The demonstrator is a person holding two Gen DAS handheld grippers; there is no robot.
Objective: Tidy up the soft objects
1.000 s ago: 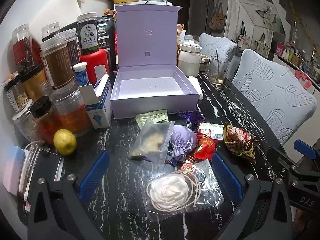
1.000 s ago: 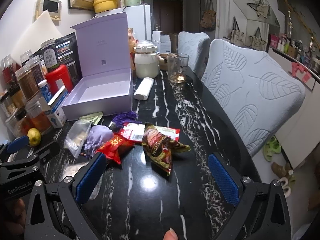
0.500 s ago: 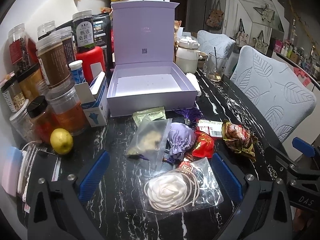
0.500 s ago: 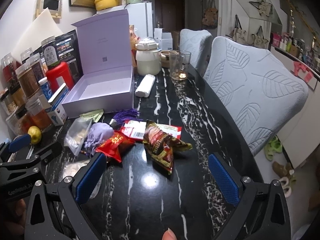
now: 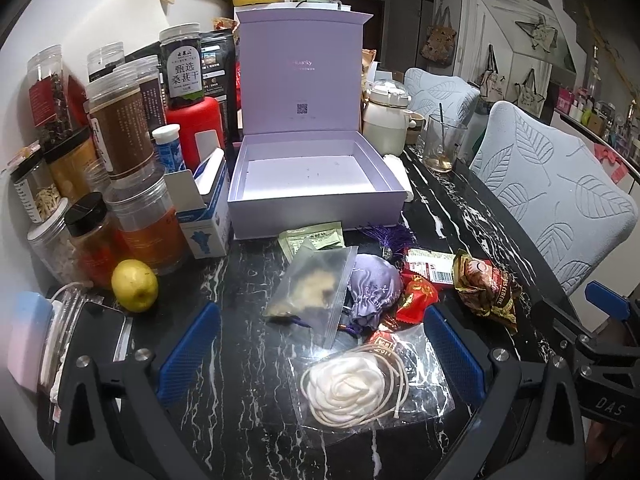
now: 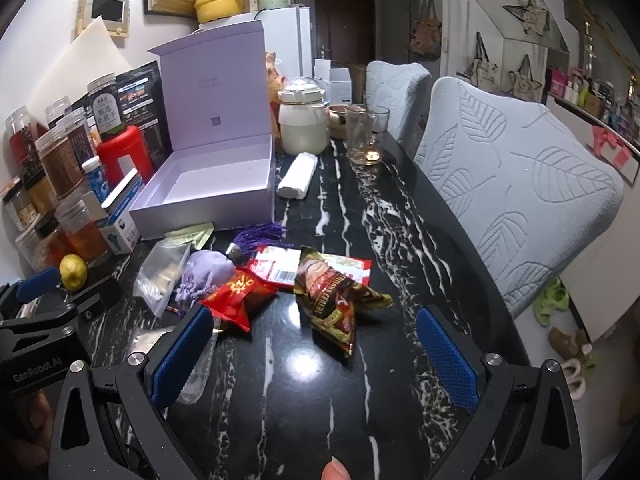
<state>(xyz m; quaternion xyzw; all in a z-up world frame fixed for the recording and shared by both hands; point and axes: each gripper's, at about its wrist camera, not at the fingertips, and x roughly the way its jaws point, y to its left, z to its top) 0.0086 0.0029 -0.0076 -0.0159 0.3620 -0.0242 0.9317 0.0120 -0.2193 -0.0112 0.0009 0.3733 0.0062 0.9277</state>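
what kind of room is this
Most likely a home dining area: a black marble table crowded with food jars, leaf-patterned padded chairs alongside, and slippers on the floor.

A black marbled desk (image 5: 248,364) is carrying an open lilac box (image 5: 316,184), jars (image 5: 120,128), a lemon (image 5: 134,290), and a heap of soft packets (image 5: 312,288).

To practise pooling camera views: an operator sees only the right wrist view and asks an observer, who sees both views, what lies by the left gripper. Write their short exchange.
Operator: What is the clear plastic half hidden near the red packet?
Observer: A clear bag holding a white fabric rose and cord, flat on the table.
Operator: Has the left gripper grasped it?
Observer: No. The left gripper is open; the bag lies between its fingers, neither closed on it.
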